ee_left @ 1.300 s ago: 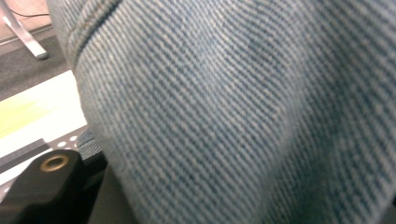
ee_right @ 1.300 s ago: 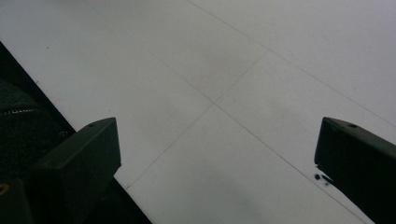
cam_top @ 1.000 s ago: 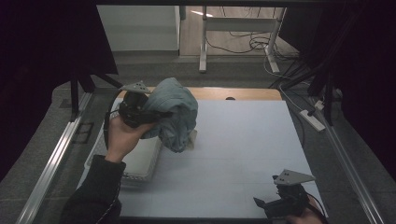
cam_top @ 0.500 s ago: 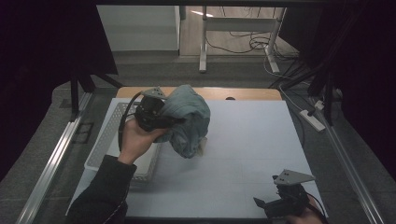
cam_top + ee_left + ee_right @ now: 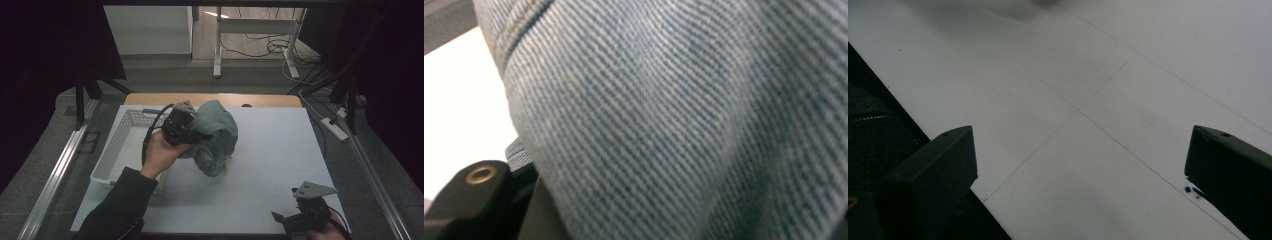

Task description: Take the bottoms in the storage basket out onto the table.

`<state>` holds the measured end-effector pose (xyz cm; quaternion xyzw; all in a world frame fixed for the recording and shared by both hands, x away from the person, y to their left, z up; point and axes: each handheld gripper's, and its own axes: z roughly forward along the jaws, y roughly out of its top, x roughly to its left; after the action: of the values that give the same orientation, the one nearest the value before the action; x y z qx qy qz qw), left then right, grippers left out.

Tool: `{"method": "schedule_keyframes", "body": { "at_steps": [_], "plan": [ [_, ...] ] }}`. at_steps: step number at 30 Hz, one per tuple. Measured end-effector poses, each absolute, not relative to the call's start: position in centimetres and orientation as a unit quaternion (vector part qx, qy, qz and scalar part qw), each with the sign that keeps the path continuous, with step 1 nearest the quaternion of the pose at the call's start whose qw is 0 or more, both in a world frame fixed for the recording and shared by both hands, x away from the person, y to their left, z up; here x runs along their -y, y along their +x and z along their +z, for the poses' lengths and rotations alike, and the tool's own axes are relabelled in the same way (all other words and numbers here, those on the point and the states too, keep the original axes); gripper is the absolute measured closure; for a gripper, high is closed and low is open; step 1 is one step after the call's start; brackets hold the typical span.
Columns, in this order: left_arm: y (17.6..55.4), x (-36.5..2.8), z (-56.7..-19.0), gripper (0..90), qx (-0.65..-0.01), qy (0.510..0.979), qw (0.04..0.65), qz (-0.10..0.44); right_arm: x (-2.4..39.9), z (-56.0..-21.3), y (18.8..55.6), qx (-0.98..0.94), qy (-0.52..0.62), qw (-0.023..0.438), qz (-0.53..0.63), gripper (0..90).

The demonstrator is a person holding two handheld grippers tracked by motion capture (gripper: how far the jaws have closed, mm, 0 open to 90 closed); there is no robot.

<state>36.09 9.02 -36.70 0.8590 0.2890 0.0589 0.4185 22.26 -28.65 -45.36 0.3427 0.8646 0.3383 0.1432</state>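
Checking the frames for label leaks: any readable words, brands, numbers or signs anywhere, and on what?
None readable in any view.
Denim cloth: plain weave and a seam, no tag or print showing.
White basket: no marking visible.
White table sheet: thin grid lines and a few dark specks, no text.
Left gripper and right gripper: no lettering visible on the black bodies or grey plates.

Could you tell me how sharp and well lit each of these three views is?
High view: dim, dark surroundings, the denim garment legible. Left gripper view: denim so close its weave blurs toward the edges. Right gripper view: evenly lit white table, with a soft shadow at the top.
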Motion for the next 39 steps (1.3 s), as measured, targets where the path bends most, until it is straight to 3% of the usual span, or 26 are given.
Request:
{"method": "schedule_keyframes", "body": {
  "at_steps": [39],
  "plan": [
    [38.5, -4.4, -44.3, 57.3, -0.285, 0.887, 0.363, 0.0, 28.6, -45.4, 22.2, -0.868, 0.336, 0.145, 0.335, 0.7]
  ]
}}
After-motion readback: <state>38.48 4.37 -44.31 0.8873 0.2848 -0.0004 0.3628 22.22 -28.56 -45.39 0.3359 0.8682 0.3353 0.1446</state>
